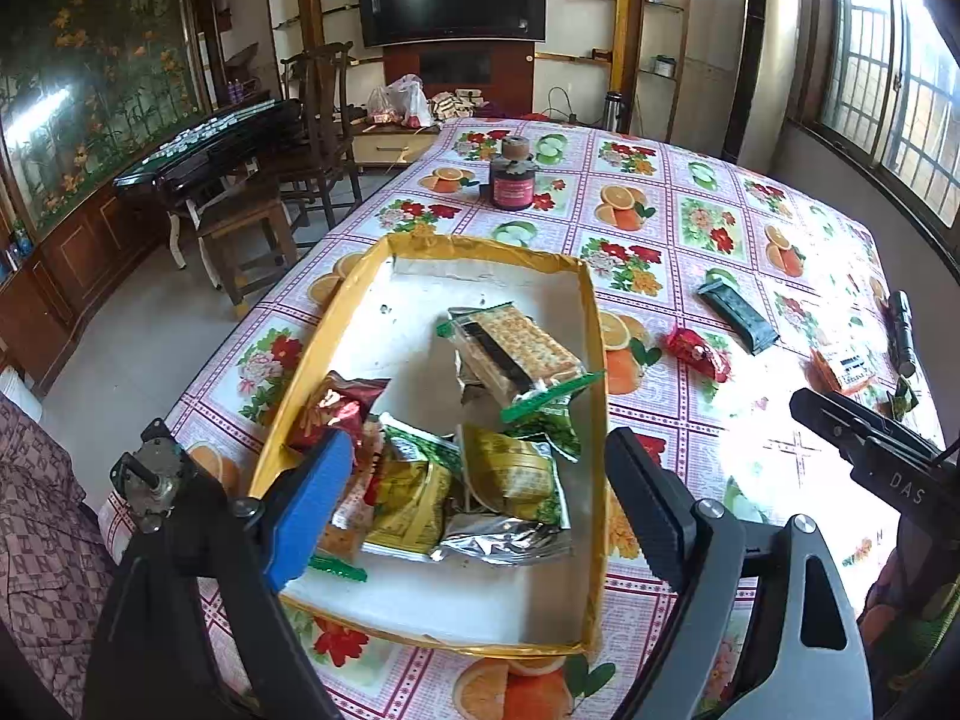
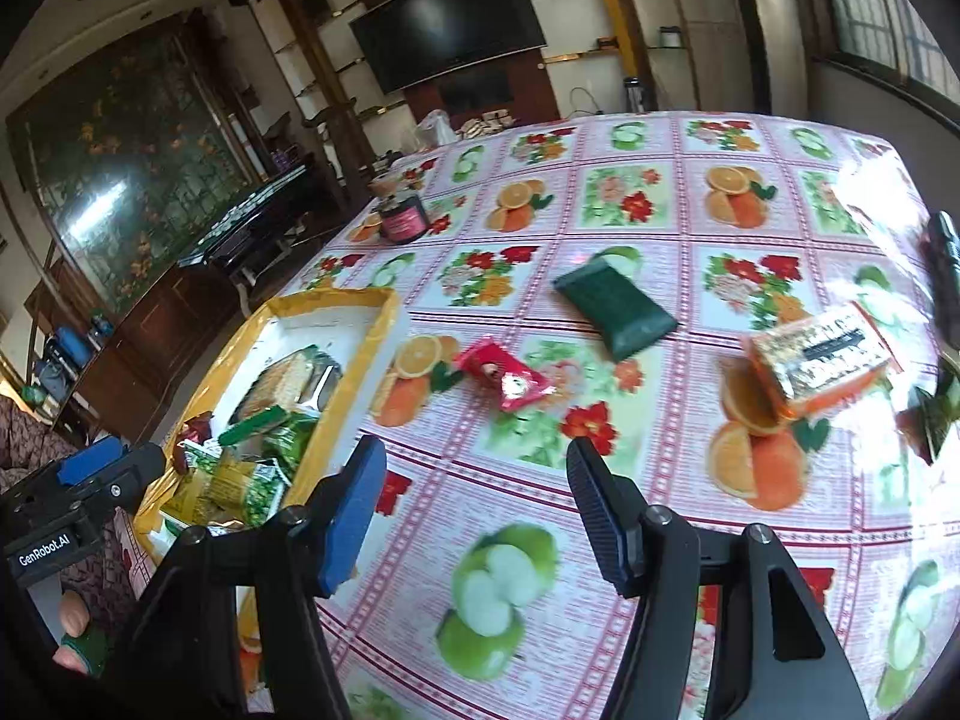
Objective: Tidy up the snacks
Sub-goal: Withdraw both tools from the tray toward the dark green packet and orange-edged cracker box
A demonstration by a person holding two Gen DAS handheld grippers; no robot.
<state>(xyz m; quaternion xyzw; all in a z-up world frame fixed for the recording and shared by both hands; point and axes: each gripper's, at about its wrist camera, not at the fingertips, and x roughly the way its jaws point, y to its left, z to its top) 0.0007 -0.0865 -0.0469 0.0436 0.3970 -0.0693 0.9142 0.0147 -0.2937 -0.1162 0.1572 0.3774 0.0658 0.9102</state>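
A yellow-rimmed box (image 1: 591, 324) (image 2: 378, 324) on the fruit-print tablecloth holds several snack packets, with a clear cracker pack (image 1: 516, 348) on top. My left gripper (image 1: 480, 480) hangs open over the box's near end, nothing between its fingers. My right gripper (image 2: 477, 504) stands open above bare cloth to the right of the box. Loose on the cloth lie a red packet (image 2: 504, 375) (image 1: 699, 353), a dark green packet (image 2: 615, 306) (image 1: 738, 315) and an orange cracker pack (image 2: 816, 360) (image 1: 840, 369).
A dark jar (image 1: 512, 177) (image 2: 402, 219) with a small cup on top stands at the table's far side. A black cylinder (image 2: 948, 276) (image 1: 903, 333) lies near the right edge. A small green-red packet (image 2: 930, 414) sits beside the orange pack. Chairs and a low table stand left.
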